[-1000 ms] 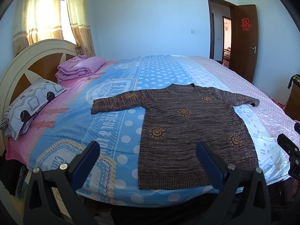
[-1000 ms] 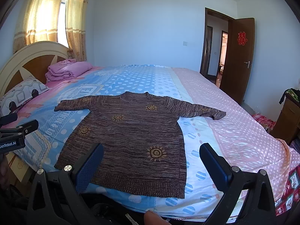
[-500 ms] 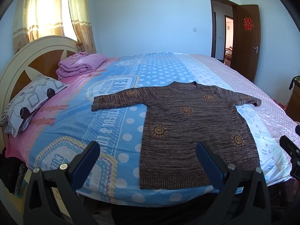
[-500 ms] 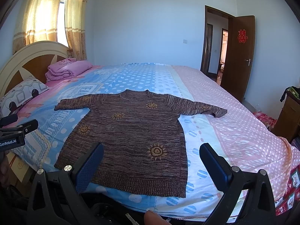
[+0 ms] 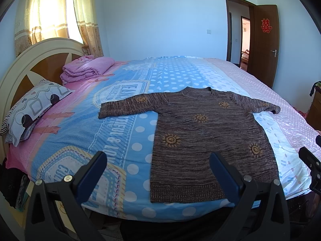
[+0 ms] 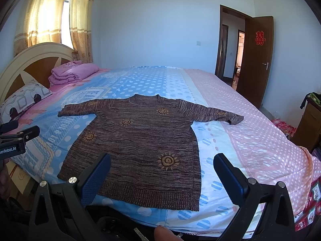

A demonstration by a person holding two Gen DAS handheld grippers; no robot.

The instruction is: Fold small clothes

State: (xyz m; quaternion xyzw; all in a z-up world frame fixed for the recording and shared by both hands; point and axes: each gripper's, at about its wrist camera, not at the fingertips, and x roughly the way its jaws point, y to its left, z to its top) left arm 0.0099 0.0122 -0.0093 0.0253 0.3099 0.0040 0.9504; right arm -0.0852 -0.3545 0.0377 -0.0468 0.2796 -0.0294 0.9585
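Left hand-held gripper (image 6: 19, 140): white label, "enRobot.AI" readable, start cut off. Door (image 6: 258, 60): red double-happiness character sign (image 6: 260, 37). Bedsheet (image 5: 120, 124): partial print "& LOV", rest not legible.

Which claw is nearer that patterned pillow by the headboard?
Left. The left claw hangs off the bed's near edge on the patterned pillow's side; the right claw is farther along, beyond the sweater.

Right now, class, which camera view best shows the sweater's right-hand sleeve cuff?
The right wrist view: the cuff lies nearer the middle, its open end facing the camera. The left wrist view shows the same cuff farther toward the edge, smaller and more distorted.
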